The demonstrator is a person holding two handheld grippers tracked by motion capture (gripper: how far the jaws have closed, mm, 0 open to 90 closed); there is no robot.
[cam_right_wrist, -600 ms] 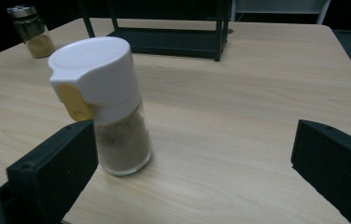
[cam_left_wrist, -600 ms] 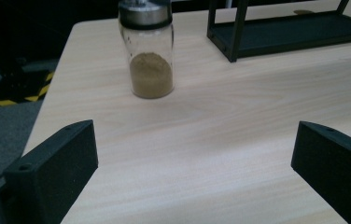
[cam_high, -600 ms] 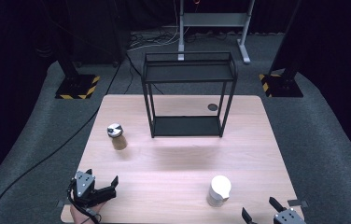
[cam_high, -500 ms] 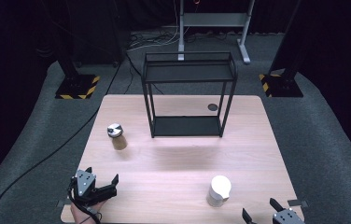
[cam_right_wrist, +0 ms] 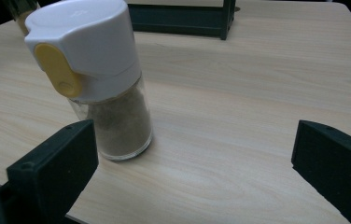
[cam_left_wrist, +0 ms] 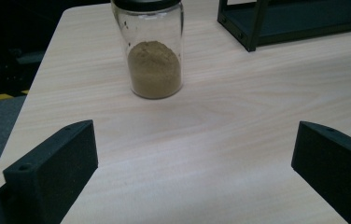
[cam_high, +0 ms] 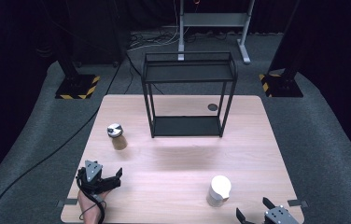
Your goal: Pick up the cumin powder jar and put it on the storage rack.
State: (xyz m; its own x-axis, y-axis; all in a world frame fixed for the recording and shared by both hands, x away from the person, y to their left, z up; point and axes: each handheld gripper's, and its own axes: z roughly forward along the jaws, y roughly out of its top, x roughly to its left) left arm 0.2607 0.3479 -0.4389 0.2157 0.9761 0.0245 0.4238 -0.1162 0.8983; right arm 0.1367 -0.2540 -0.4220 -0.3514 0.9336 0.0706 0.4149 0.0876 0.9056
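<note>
A glass jar of tan powder with a silver lid point(cam_high: 116, 136) point(cam_left_wrist: 155, 51) stands upright on the left part of the wooden table point(cam_high: 173, 158). A glass shaker with a white cap and yellow tab point(cam_high: 219, 190) point(cam_right_wrist: 100, 79) stands near the front right. My left gripper point(cam_high: 114, 176) point(cam_left_wrist: 194, 158) rests open at the front left corner, a short way in front of the jar, with nothing between its jaws. At the table's front right edge my right gripper point(cam_high: 255, 211) point(cam_right_wrist: 194, 158) is open, just behind the shaker, which stands by its left jaw, apart from it.
A black two-tier metal rack point(cam_high: 187, 93) point(cam_left_wrist: 295, 21) point(cam_right_wrist: 183, 16) stands at the back middle of the table. A small round grommet point(cam_high: 213, 107) lies to its right. Black stands with striped bases point(cam_high: 76, 87) are on the floor beyond.
</note>
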